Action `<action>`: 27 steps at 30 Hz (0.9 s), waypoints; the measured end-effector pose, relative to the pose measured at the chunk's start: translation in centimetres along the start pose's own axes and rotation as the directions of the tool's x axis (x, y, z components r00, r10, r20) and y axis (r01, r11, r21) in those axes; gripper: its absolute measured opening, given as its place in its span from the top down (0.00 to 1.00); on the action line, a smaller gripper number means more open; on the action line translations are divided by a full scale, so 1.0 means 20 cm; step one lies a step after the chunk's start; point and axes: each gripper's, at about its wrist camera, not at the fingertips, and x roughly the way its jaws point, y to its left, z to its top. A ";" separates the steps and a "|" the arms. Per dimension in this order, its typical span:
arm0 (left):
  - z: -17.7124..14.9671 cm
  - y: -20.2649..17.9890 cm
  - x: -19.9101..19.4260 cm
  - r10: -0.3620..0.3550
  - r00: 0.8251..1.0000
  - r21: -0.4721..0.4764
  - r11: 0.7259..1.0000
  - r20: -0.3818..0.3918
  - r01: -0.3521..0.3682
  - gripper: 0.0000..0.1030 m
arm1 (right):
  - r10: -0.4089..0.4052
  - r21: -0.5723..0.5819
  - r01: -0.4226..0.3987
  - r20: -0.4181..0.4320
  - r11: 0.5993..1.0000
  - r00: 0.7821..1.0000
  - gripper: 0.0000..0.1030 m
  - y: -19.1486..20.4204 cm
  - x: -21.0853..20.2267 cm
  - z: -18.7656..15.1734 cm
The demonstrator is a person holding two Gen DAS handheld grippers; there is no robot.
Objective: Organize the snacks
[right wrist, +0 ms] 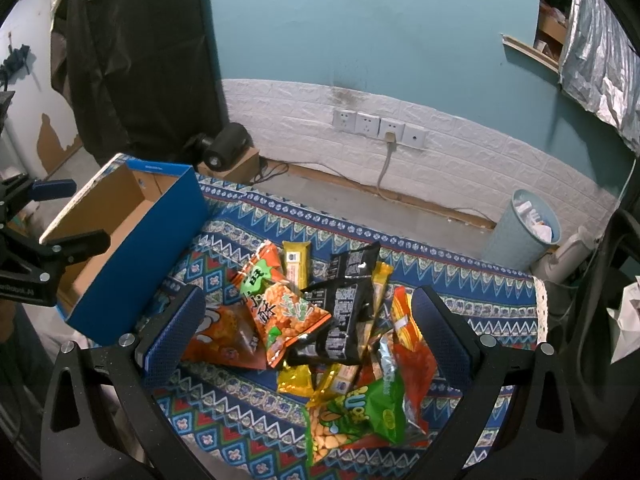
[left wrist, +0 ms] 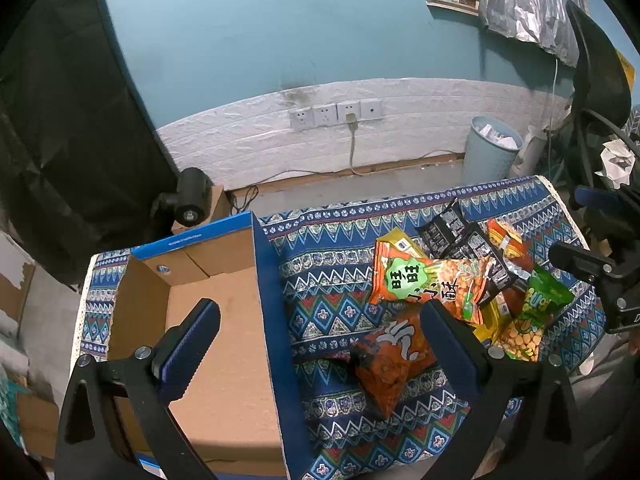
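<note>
a heap of crinkly snack packets (right wrist: 320, 320) sits on the patterned tablecloth (right wrist: 460, 280), right of the blue cardboard box (right wrist: 132, 264): an orange-and-green peanut bag (right wrist: 286, 312) on top, black packets (right wrist: 344, 304) beside it, a green bag (right wrist: 360, 408) nearest. the box stands open-topped, plain brown inside (left wrist: 216, 320). the left gripper (left wrist: 320, 320) hangs spread wide, straddling the box's blue wall, holding nothing. the right gripper (right wrist: 308, 328) gapes wide over the pile, gripping nothing. beyond, a pale bin (right wrist: 524, 232) stands by the white brick-textured wall.
</note>
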 end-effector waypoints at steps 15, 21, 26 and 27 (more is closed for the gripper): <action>0.00 0.00 0.00 -0.006 1.000 0.003 1.000 -0.006 0.006 0.02 | 0.000 0.002 0.000 -0.004 1.000 1.000 0.02 -0.01 0.00 0.00; 0.00 -0.01 0.00 -0.008 1.000 0.004 1.000 -0.009 0.008 0.02 | 0.000 0.000 0.000 -0.004 1.000 1.000 0.02 -0.01 0.01 0.00; 0.00 -0.01 0.00 -0.010 1.000 0.008 1.000 -0.010 0.010 0.02 | 0.000 0.001 0.000 -0.004 1.000 1.000 0.02 -0.01 0.01 0.00; 0.00 -0.01 0.00 -0.010 1.000 0.008 1.000 -0.011 0.011 0.02 | 0.000 0.001 0.000 -0.004 1.000 1.000 0.02 0.00 0.01 0.00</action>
